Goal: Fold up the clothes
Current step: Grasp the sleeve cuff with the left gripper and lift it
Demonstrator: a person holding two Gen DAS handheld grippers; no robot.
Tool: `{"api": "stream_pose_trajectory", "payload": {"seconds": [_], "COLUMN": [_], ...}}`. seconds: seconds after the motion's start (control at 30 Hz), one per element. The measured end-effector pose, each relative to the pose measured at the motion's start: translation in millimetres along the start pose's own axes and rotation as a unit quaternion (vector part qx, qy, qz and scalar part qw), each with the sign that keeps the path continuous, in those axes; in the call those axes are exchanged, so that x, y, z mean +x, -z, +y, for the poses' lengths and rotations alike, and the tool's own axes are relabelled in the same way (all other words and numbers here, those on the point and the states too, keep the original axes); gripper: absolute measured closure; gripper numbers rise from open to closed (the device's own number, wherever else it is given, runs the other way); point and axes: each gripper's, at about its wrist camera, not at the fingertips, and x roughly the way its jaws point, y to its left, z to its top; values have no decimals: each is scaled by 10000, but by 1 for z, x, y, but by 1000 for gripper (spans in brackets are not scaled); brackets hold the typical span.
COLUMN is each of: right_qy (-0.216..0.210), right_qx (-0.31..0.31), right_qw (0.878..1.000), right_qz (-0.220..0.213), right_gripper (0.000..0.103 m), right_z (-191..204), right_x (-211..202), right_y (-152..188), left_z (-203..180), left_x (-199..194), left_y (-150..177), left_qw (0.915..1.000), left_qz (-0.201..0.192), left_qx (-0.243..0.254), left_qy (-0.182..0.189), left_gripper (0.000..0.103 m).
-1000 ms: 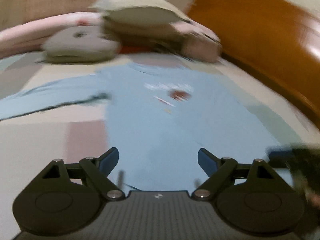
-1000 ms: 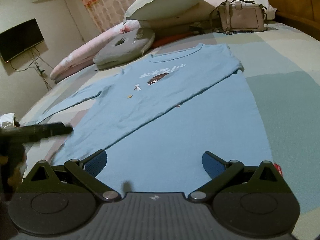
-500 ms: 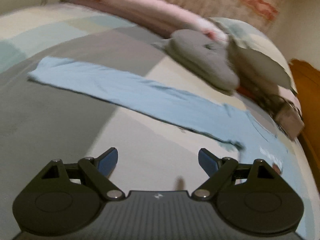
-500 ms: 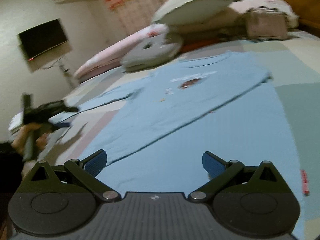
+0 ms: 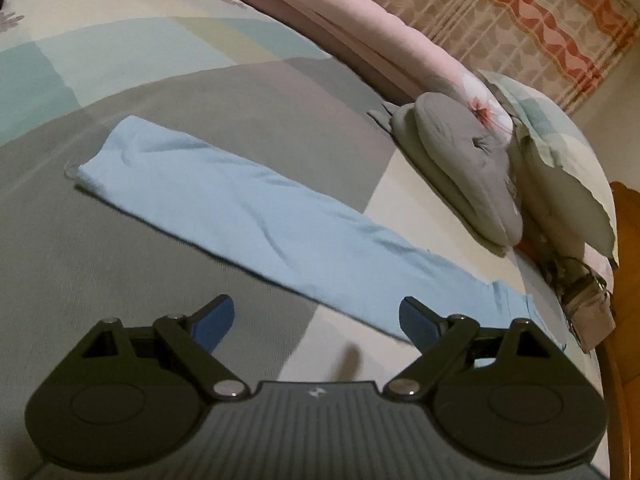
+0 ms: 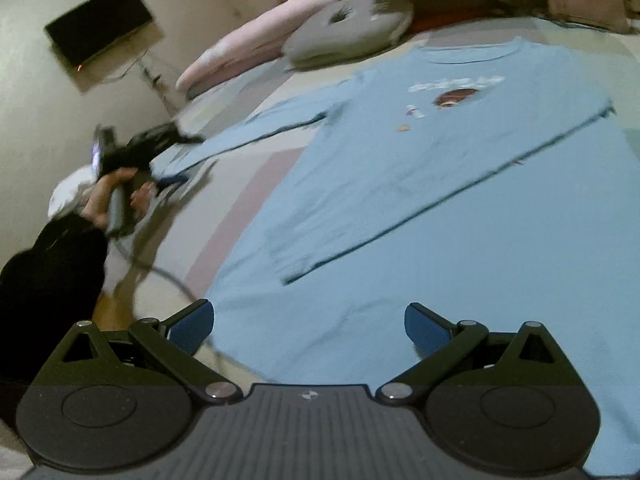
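Observation:
A light blue long-sleeved shirt (image 6: 440, 200) lies flat on the bed, its right side folded over the body. Its left sleeve (image 5: 260, 216) stretches straight out across the grey bedcover. My left gripper (image 5: 316, 318) hovers just short of that sleeve; its jaws are opening and nothing is between them. The right wrist view shows the left gripper (image 6: 180, 158) near the sleeve's (image 6: 256, 128) cuff end, held by a hand (image 6: 112, 196). My right gripper (image 6: 310, 326) stands open and empty over the shirt's hem.
A grey round cushion (image 5: 460, 160), a pink rolled quilt (image 5: 360, 28) and pillows line the head of the bed. A handbag (image 5: 588, 312) lies by the wooden headboard (image 5: 628, 280). A TV (image 6: 100, 24) hangs on the wall. A cable (image 6: 160, 268) trails from the left gripper.
The left gripper swung left from over the shirt's body out to the sleeve and rolled. The right gripper shifted a little over the hem, its view tilting.

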Motion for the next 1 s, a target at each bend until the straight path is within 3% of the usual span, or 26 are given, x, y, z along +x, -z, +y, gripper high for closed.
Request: {"api": "stream_pose_trajectory", "payload": {"seconds": [0.07,0.17,0.43,0.6,0.67,0.87,1.0], "right_qy": [-20,287,184,340,369,474,657], "right_qx": [-207,-532,-364,-423,-488,-627,-720], "right_qw": [9998,9982,9990,9982,9976,9964,9949], "right_qz": [-16,62,-192,-250,-325,-309,-258], "right_gripper": [0,0,0,0,0,0,0], "right_z": [11,24,17,24,29,38,43], "right_x": [-3,-1,-1,2,-1,-1,-4], "right_y": [0,1,-7,-13,-15,-13,-10], "left_z": [2,8,25,30,27,23,29], "left_x": [5,11,15,30,38,47,44], "left_y": [-5,-11,-15,-29,-34,-37,-39], "left_qw": [9999,9993,9951,9906,9906,9907,9857], "left_qz": [-40,-234,-623,-839,-900,-1104,-1205], "left_qx": [-104,-299,-674,-998,-928,-692,-1065], "left_qy": [-8,33,365,409,448,386,509], "left_gripper": [11,11,11,7,1,1,1]}}
